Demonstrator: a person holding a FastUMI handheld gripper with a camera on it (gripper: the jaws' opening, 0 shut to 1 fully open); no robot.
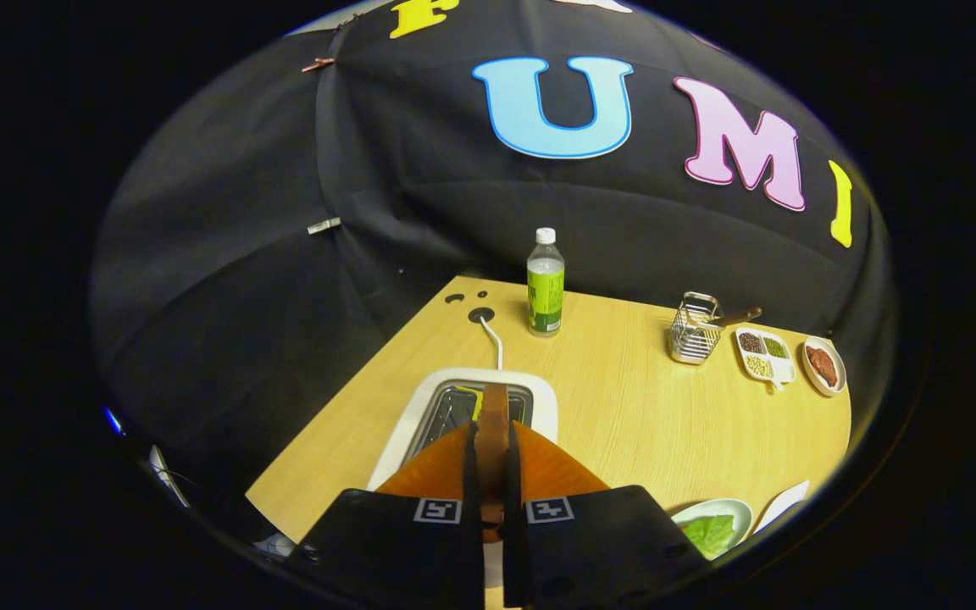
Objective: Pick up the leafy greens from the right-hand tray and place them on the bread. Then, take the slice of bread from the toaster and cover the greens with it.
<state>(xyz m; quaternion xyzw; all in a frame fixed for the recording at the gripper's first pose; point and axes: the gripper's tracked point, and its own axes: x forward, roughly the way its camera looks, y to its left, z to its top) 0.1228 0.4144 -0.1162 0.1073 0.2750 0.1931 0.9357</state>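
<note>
Gripping bread slice (493, 424) edgewise (over toaster (539, 398)), hand-held gripper (492, 457) fingers closed.

The tongs (492, 457) cover the near end of the slice of bread (493, 415) clamped edge-on between them, and the front half of the white toaster (539, 398). The plate (729, 511) of leafy greens (711, 534) is partly behind the right finger. The divided dish (766, 354) holds fillings too small to tell apart. The counter (623, 424) is cut off near the tongs.

bright, sharp centre; fisheye warp at edges
</note>
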